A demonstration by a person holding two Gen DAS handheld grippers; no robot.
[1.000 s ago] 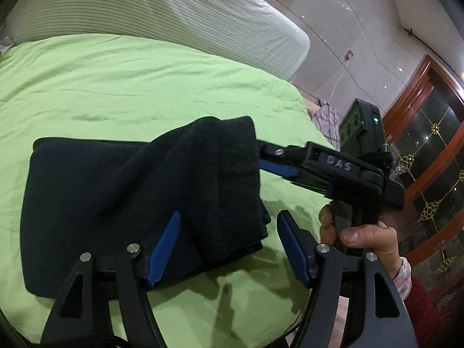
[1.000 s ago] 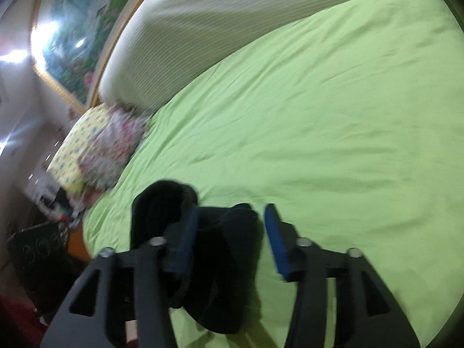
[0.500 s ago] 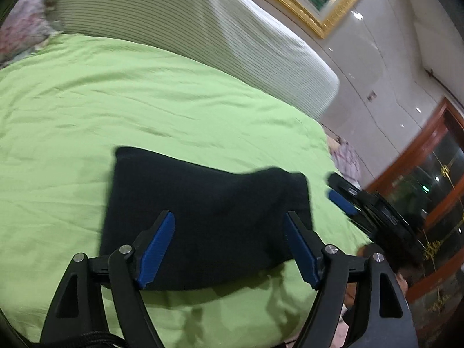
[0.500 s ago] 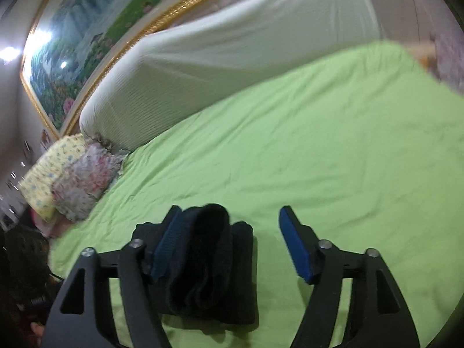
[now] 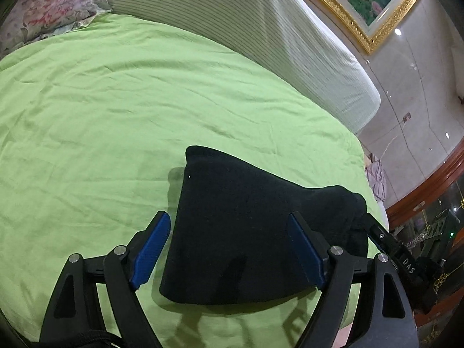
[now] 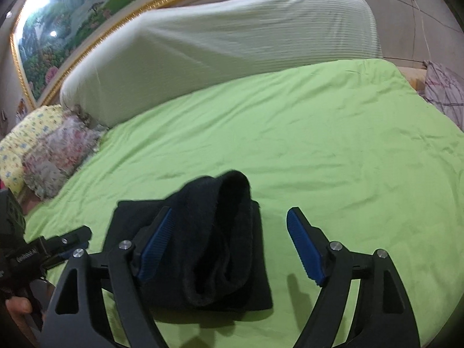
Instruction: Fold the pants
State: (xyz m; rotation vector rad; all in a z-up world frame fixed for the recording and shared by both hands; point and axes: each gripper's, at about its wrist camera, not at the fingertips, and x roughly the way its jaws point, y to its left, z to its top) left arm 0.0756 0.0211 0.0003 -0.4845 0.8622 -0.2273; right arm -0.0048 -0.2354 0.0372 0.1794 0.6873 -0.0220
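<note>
A pair of black, fleecy pants (image 5: 255,232), folded into a compact wedge-shaped bundle, is seen lying on the lime-green bed sheet (image 5: 116,110) near the bed's front edge. In the left wrist view, the left gripper (image 5: 232,249) is held over the bundle with its jaws spread wide; its blue-padded fingers (image 5: 149,249) stand on either side of the near part of the bundle, and nothing is gripped. One pad lies just beside the bundle's left edge, while the other overlaps the dark fabric — whether it touches cannot be told.

In the right wrist view, the same pants (image 6: 203,249) are shown end-on, with a thick rolled fold rising above the flat layers beneath. The right gripper (image 6: 232,246) is likewise opened wide and holds nothing: its left pad is seen against the raised fold, and its right pad (image 6: 304,249) stands apart from the fabric, over bare sheet. The other gripper's black body appears at the far left of this view.

Behind the sheet, a long white ribbed bolster (image 6: 220,46) is laid along the wall, below a gold-framed landscape painting (image 6: 72,14). Floral pillows (image 6: 55,156) are piled at the bolster's left end.
</note>
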